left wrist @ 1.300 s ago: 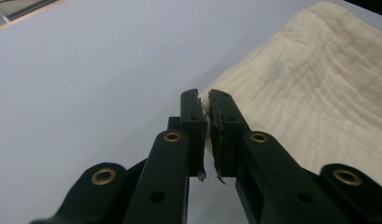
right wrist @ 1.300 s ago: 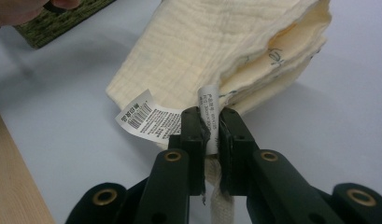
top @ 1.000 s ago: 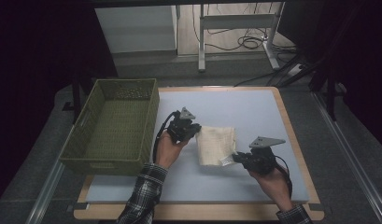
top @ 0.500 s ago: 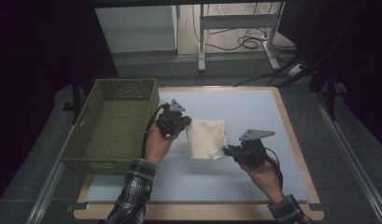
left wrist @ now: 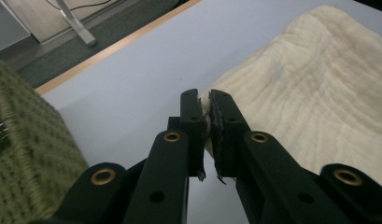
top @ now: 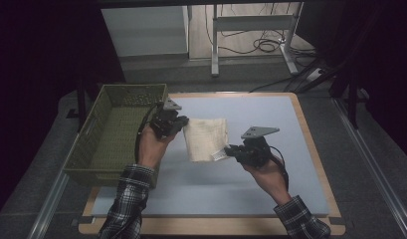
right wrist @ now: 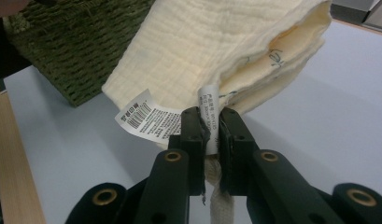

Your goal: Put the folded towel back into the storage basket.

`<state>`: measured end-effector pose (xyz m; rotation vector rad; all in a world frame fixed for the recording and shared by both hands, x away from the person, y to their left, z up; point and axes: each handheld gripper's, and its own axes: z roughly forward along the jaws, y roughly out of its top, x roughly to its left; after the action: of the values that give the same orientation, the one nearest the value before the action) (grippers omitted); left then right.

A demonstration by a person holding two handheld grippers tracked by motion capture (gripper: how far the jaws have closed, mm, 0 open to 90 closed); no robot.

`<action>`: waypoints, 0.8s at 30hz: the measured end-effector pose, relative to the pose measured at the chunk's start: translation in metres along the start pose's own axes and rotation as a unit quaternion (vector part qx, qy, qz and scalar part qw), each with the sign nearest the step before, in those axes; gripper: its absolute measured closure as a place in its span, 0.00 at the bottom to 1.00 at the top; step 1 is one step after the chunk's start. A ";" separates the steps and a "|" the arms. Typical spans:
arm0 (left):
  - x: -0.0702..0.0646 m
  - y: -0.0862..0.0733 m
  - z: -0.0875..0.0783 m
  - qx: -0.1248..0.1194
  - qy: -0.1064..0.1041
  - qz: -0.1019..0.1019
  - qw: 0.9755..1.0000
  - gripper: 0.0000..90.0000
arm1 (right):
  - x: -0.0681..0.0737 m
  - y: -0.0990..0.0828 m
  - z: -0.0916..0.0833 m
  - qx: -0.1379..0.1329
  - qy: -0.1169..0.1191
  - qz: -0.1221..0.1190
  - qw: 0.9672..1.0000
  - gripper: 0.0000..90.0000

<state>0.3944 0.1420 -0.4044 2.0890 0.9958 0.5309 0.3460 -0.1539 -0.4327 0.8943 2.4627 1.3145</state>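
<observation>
Work in hand: I judge this to be carrying a folded cream cloth toward the green woven basket, which sits at the left edge of the bench.

Cloth: it hangs between my two tools, stretched flat over the pale blue bench top, just right of the basket's near wall. Folded into several layers, with the free edges bunched at the right-hand end.

Left tool: jaws nearly together, pinching the cloth's left corner. In the left gripper view a thin sliver of cream fabric sits clamped between the pads.

Right tool: jaws likewise narrow, gripping the opposite end. In the right gripper view the pads close on the cloth edge together with a white care label; a second, barcoded tag hangs loose beside the left jaw.

Why held this way: I grip at two opposite ends so the folds stay together and the cloth stays spread instead of slumping open. One pinch alone would likely let the layers fan out.

Why the basket sits there: close beside the cloth, so the carry is short and mostly sideways.

Risk, as I judge it: the right tool's bite is partly on the label, so the fabric there may slip.
</observation>
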 end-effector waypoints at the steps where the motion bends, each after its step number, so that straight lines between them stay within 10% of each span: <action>1: 0.000 0.000 0.000 0.000 0.000 0.000 1.000 0.94 | 0.000 0.000 0.000 0.000 0.000 0.000 1.000 0.91; 24: 0.054 -0.013 -0.055 -0.026 0.049 -0.034 0.998 0.94 | 0.023 0.056 0.039 -0.021 0.029 -0.001 0.999 0.90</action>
<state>0.3870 0.2151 -0.3771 1.9917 1.0935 0.6223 0.3688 -0.0901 -0.4082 0.8539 2.4692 1.4048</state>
